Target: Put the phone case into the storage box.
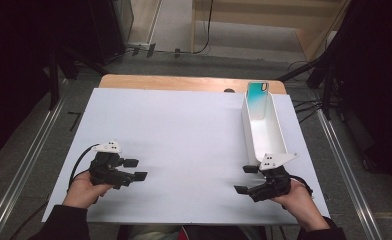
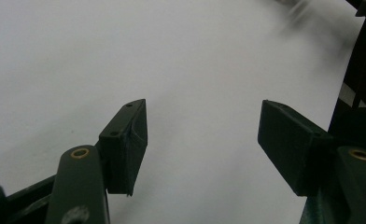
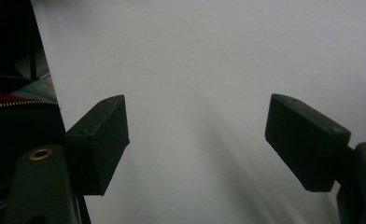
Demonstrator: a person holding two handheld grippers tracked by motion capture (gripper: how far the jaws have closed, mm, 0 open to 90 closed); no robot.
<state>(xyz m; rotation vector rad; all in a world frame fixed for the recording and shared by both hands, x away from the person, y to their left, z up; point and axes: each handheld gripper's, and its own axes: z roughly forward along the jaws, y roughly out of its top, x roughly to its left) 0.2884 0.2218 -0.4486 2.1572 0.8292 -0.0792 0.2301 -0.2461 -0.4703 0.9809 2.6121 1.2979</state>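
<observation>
Left claw (image 1: 135, 169): jaws apart, empty, low over the desk (image 1: 184, 130).
Right claw (image 1: 246, 179): jaws apart, empty, near the tray's (image 1: 264, 137) front end.
Phone case (image 1: 257, 93): upright in the tray's far end.
Advice: approach squarely, grip the case's edges.

A plain white sheet (image 1: 184, 140) is covering the middle of the frame, with a light tan wooden table edge (image 1: 174, 82) showing along its top. At the right, a white tray (image 1: 264, 132) is glowing pale, and a phone case (image 1: 258, 95) at its upper end is fading from teal into white, edged in black. At lower left and lower right, the left gripper (image 1: 136, 169) and right gripper (image 1: 246, 179) are showing black, each carrying a pale grey plate.
</observation>
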